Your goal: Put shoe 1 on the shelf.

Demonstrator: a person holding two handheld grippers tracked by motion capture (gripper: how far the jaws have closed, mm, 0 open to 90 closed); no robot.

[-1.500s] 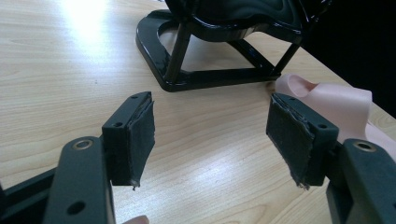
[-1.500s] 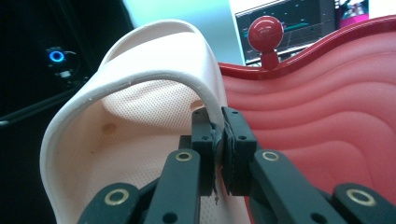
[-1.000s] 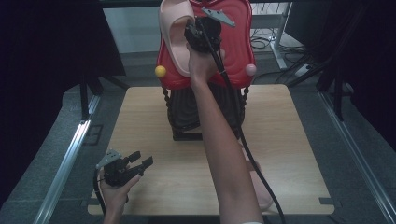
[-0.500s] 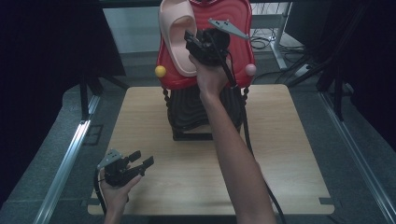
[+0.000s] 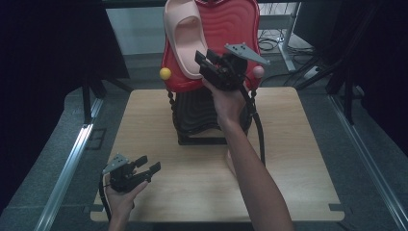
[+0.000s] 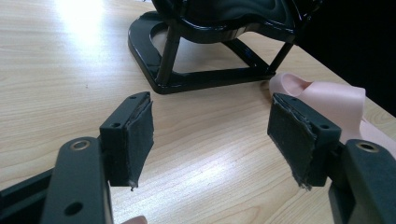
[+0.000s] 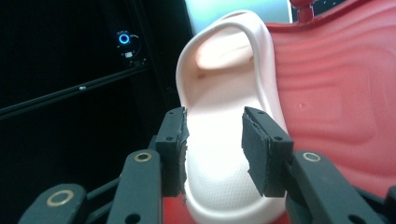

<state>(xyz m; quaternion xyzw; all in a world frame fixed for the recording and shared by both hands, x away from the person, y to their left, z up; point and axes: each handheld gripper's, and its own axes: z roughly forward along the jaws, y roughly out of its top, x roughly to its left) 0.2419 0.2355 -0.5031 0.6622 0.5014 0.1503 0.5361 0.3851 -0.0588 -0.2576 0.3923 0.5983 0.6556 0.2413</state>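
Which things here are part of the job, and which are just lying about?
In the job, likely:
- slipper on the rack
- red rack shelf
- right gripper, open
- second slipper on the table

Just about:
- left gripper, open
- floor cables

The right gripper (image 5: pixel 208 61) is backing off the pink slipper (image 5: pixel 184 38) now, down and toward the person, after being pressed up against it a second ago. Its jaws are apart, framing the slipper's heel in the right gripper view without touching it. The slipper, let go, lies on the red shelf (image 5: pixel 226 29). The right forearm (image 5: pixel 250 168) has swung lower across the table (image 5: pixel 298 159).
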